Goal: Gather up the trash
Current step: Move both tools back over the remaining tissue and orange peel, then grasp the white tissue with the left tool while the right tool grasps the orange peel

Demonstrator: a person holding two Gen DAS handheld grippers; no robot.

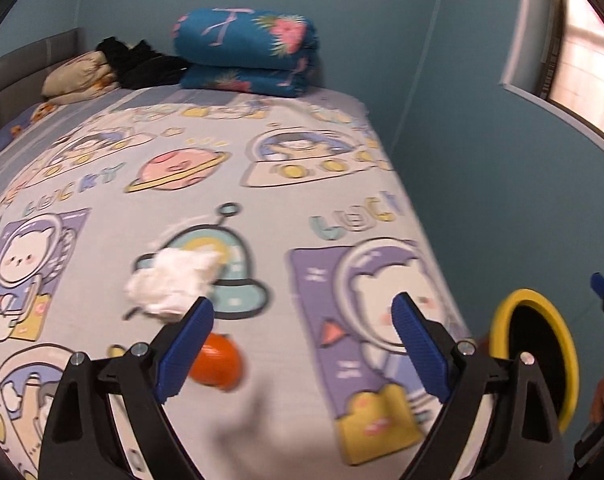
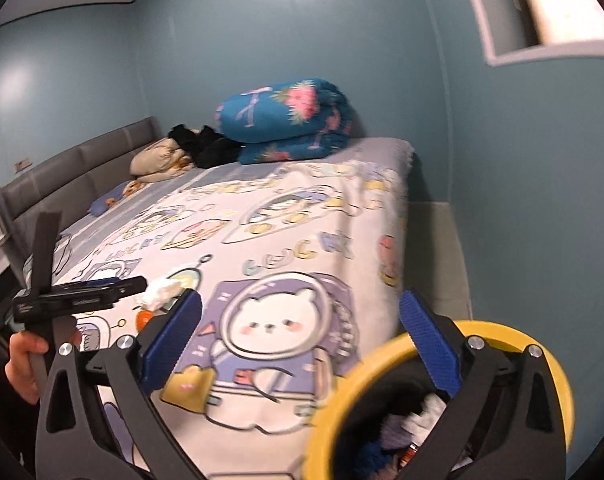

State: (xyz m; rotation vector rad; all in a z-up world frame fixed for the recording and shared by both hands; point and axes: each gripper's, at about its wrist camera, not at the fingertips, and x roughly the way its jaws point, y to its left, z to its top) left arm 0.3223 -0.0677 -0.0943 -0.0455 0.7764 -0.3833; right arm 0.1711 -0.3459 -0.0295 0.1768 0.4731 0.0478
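Both tongs released: L tongs (image 1: 302,320) nr tissue wad (image 1: 174,284), R tongs (image 2: 300,328) above bin (image 2: 422,344).

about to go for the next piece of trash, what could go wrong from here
The left gripper is open with nothing between its jaws, and the crumpled white tissue and orange piece lie close together, so one grab may catch both or knock the orange piece away.

The yellow-rimmed bin stands right at the bed's edge under the open right gripper; a careless swing could bump it.

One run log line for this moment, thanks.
left gripper: open, empty | right gripper: open, empty | tissue, orange piece: on bed | bin: bedside
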